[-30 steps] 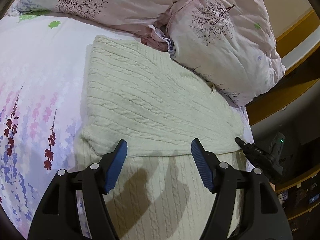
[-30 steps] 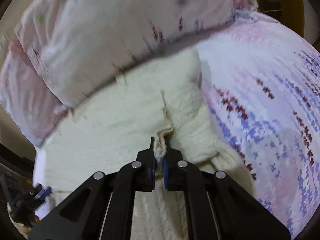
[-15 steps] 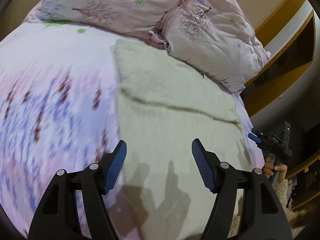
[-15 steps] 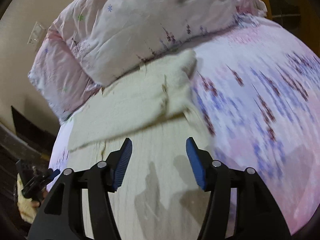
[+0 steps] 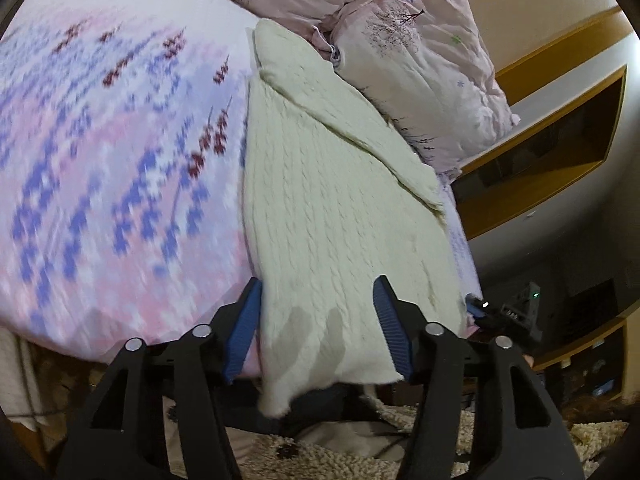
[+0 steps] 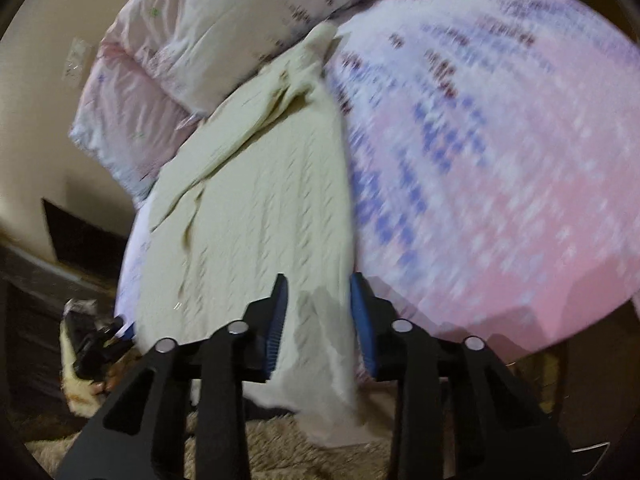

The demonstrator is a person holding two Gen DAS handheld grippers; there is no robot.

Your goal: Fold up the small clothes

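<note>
Cream cable-knit fabric fills the near middle of both wrist views: a sweater (image 5: 336, 216) lies on the bed with its long axis running from the near mattress edge away toward the pillows, the cable ribs following that same line. Its near hem hangs over the bed's edge above a shaggy beige rug (image 5: 320, 452). At the far end a layer of the knit is folded back over the body, leaving a diagonal edge across it.

Closest to the lens in the left wrist view, the left gripper (image 5: 318, 320) has its blue pads spread apart and drawing together, straddling the hanging hem without pressing it. In the right wrist view the right gripper (image 6: 318, 320) frames a narrower strip at the sweater's right edge; its jaws are also closing, and the pads do not visibly pinch the cloth.

Beside the sweater spreads a pink and white bedsheet (image 5: 100, 140) printed with purple and dark red flower spikes, blurred. Beyond the sweater's far end lie pale pink pillows (image 5: 424, 60) with tree prints, touching the knit. No writing is readable.
</note>
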